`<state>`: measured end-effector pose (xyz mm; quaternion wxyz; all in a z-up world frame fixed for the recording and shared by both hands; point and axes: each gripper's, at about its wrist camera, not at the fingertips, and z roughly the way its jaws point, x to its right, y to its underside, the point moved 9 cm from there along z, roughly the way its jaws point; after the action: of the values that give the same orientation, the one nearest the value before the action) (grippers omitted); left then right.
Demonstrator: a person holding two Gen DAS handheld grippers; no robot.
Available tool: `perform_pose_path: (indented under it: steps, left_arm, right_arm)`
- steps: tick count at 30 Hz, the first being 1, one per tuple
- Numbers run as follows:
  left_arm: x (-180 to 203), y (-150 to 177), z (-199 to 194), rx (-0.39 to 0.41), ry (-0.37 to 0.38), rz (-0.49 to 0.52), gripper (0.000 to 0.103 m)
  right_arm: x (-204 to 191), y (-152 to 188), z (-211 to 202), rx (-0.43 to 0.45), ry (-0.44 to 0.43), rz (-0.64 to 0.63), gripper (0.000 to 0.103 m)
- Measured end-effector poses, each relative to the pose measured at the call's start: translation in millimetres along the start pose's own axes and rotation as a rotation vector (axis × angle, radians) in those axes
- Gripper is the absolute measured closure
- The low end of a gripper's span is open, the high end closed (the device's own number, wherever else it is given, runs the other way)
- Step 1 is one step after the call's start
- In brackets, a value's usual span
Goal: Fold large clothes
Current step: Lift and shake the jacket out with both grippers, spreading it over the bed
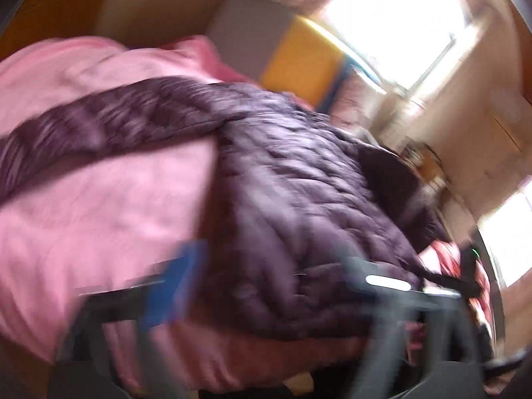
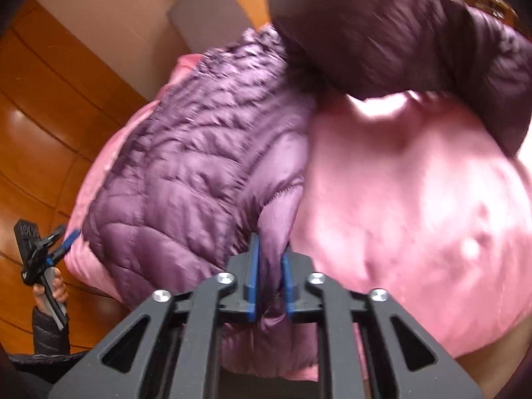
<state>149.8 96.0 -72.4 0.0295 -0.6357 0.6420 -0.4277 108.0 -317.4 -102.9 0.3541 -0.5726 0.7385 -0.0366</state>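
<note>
A purple quilted puffer jacket lies on a pink bed cover. My right gripper is shut on the jacket's front edge, fabric pinched between the blue pads. One sleeve hangs raised across the top of the right wrist view. In the blurred left wrist view the jacket lies ahead with a sleeve stretched left over the pink cover. My left gripper looks open with nothing between its fingers. It also shows in the right wrist view, off the bed's left side.
A wooden floor lies left of the bed. A grey box and beige wall stand beyond it. Bright windows and an orange panel show in the left wrist view. The right gripper also shows there.
</note>
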Motion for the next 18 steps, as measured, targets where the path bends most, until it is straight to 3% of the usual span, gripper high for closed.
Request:
perform_pose_path:
  steps: [1, 3, 6, 9, 10, 11, 12, 13, 16, 18]
  left_arm:
    - [-6.1, 5.4, 4.4, -0.006, 0.0, -0.023, 0.007]
    - [-18.2, 17.6, 18.2, -0.052, 0.014, -0.075, 0.007]
    - [-11.3, 31.4, 36.0, -0.109, 0.093, -0.085, 0.013]
    - [0.4, 44.2, 52.5, -0.168, 0.118, -0.036, 0.042]
    - [2.5, 48.1, 53.7, -0.179, 0.128, -0.032, 0.064]
    - [3.8, 50.6, 57.2, -0.198, 0.149, -0.04, 0.077]
    - [5.3, 50.1, 56.6, -0.197, 0.157, -0.046, 0.081]
    - [8.3, 48.5, 54.4, -0.189, 0.172, -0.05, 0.088]
    - [24.6, 24.5, 21.9, -0.129, 0.259, -0.073, 0.094]
    - [33.0, 7.5, -7.8, -0.082, 0.306, -0.079, 0.096]
  right_arm:
    - [4.3, 3.5, 0.6, -0.004, 0.001, 0.016, 0.056]
    - [8.1, 8.3, -0.1, -0.003, 0.0, 0.025, 0.045]
    - [7.2, 19.3, 5.2, -0.041, -0.033, 0.02, 0.038]
    - [2.5, 32.6, 19.5, -0.094, -0.036, 0.0, 0.038]
    - [0.4, 34.9, 22.8, -0.101, -0.035, -0.007, 0.046]
    - [-1.9, 36.5, 24.6, -0.104, -0.031, -0.02, 0.054]
    - [-7.4, 36.3, 24.5, -0.108, -0.046, -0.033, 0.074]
    - [-13.1, 35.4, 20.9, -0.106, -0.065, -0.042, 0.087]
    - [-33.9, 22.5, 0.3, -0.056, -0.082, -0.105, 0.094]
    - [-49.8, 7.7, -26.9, 0.012, -0.146, -0.114, 0.095]
